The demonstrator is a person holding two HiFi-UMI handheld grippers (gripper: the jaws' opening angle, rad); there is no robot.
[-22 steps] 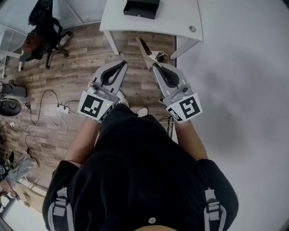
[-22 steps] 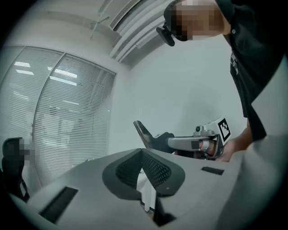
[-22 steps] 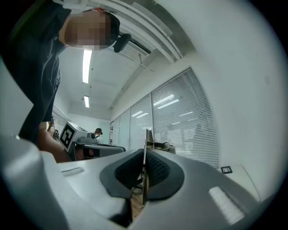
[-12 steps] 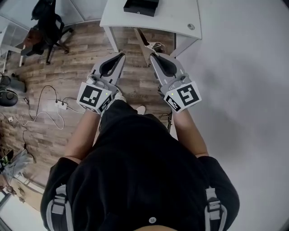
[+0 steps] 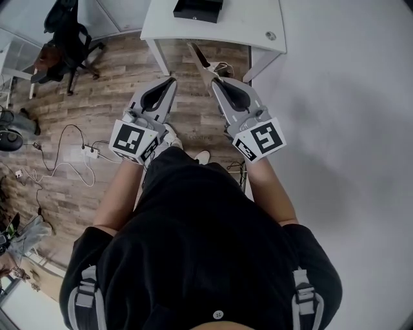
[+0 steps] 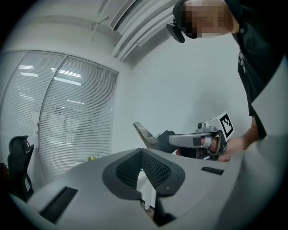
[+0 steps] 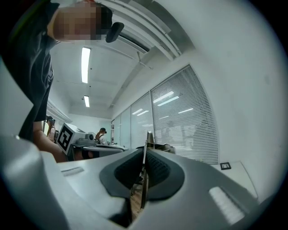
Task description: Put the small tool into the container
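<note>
A small flat-bladed tool (image 5: pixel 199 57) sticks out forward from my right gripper (image 5: pixel 214 81), whose jaws are shut on it. In the right gripper view the tool (image 7: pixel 143 177) shows edge-on as a thin strip pinched between the pads. The left gripper (image 5: pixel 172 80) is held beside it, shut with nothing in it; its pads meet in the left gripper view (image 6: pixel 141 149). The black container (image 5: pixel 198 9) sits on the white table (image 5: pixel 251 26) just beyond the tool's tip. Both grippers hang over the wooden floor, short of the table edge.
An office chair (image 5: pixel 64 38) stands at the far left. Cables and a power strip (image 5: pixel 87 153) lie on the floor at left. A white wall (image 5: pixel 342 129) fills the right side. The table leg (image 5: pixel 160 59) stands ahead of the left gripper.
Both grippers have moved forward toward the table, the tool's tip now close to the table edge. The right gripper's hold on the tool is unchanged.
</note>
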